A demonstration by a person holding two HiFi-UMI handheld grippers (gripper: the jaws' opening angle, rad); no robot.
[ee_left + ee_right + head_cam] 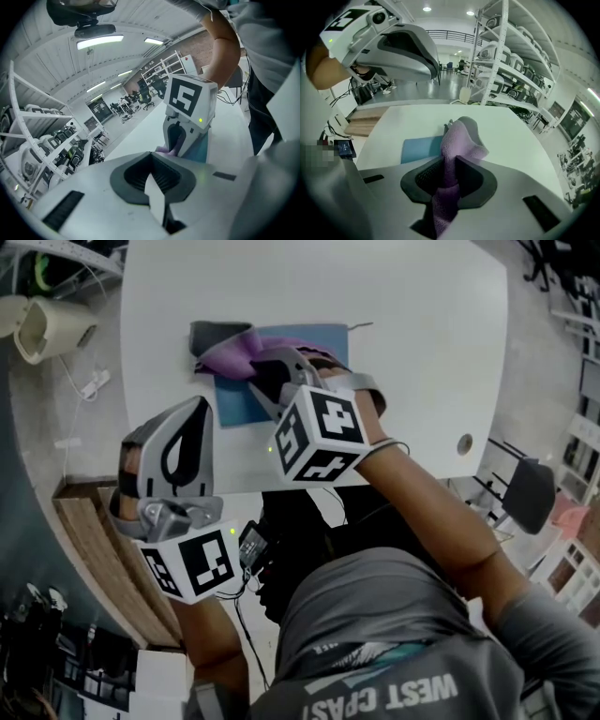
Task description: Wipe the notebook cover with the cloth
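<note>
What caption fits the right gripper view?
The right gripper pinches a purple cloth in its jaws, beside a blue notebook on a white table.

Count, tabletop and around it:

- You hold two grippers: left gripper point(199, 411), right gripper point(265, 379).
- Marker cubes: two, one per gripper. Left cube point(192, 563), right cube point(319, 435).
- Cloth point(230, 352): one, purple.
- Notebook point(239, 407): one, blue cover.
- Table point(422, 315): one, white.
- Round hole point(465, 443) in the tabletop: one, near your right-hand edge.
- Chair point(530, 493): one, dark, off the table's right side.
- Wooden platform point(94, 549): one, on the floor to your left.
</note>
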